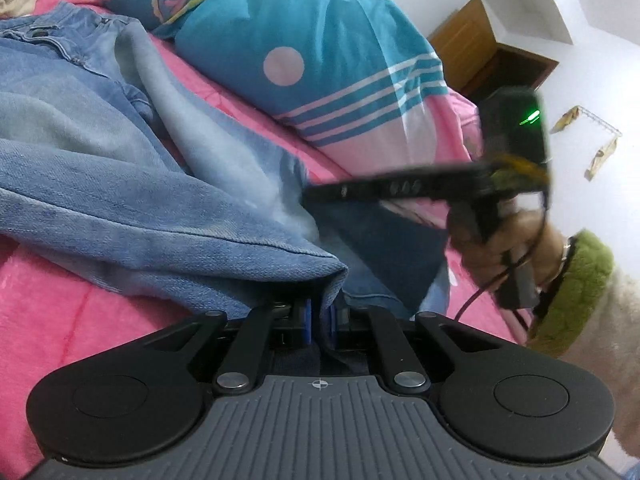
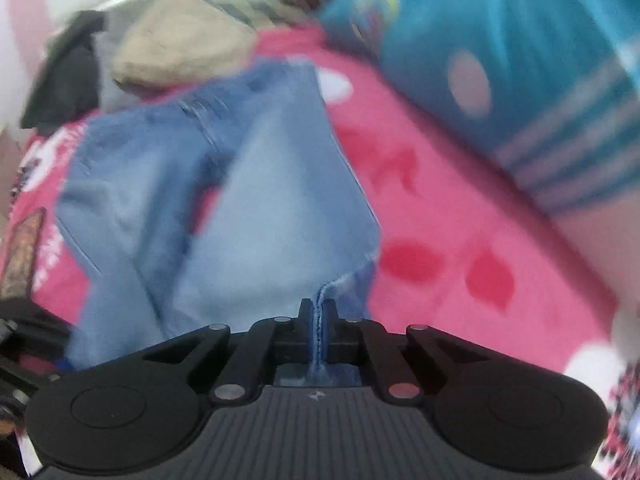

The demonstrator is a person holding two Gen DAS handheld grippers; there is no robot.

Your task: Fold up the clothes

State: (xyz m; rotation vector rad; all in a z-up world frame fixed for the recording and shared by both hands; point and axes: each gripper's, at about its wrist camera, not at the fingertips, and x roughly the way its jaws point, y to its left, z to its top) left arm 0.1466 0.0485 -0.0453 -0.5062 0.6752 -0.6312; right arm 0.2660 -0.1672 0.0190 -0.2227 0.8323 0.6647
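Observation:
A pair of light blue jeans [image 1: 120, 168] lies across a pink blanket [image 1: 60, 292], waistband at the far left. My left gripper [image 1: 320, 320] is shut on a leg hem, which bunches between its blue pads. In the same view the right gripper [image 1: 316, 196] reaches in from the right in a person's hand [image 1: 492, 248], its tips at the denim. The right wrist view is blurred: the jeans [image 2: 240, 208] stretch away over the pink blanket [image 2: 460, 208], and my right gripper [image 2: 319, 316] is shut on a stitched hem edge.
A teal quilt [image 1: 304, 36] with pink dots and stripes is heaped along the far side of the bed. Beige and dark clothes [image 2: 168, 48] pile at the far end. A wooden cabinet [image 1: 488, 52] stands by the white wall. A green cuff [image 1: 576, 288] is at right.

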